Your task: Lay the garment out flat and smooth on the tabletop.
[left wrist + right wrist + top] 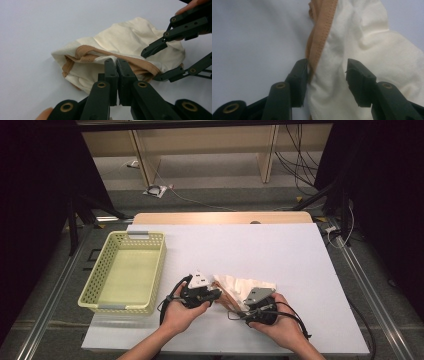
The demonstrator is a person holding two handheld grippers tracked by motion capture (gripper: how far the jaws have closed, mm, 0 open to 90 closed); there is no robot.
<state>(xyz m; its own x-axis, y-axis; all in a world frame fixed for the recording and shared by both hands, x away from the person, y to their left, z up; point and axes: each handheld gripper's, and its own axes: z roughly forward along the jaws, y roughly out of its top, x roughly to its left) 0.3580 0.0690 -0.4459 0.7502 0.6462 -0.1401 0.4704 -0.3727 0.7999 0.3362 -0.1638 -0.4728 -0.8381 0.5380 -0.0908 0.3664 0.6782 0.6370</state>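
The left gripper is pinching the cream cloth with tight fingers, the right gripper is opening half-wide around it, nothing folded yet.

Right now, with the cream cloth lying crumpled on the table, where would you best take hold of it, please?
Probably by the tan band along the cream cloth edge: it is a firm, raised strip. Come from the person's side, where the right gripper already stands open astride the fabric beside it. The left gripper is shut at that band.
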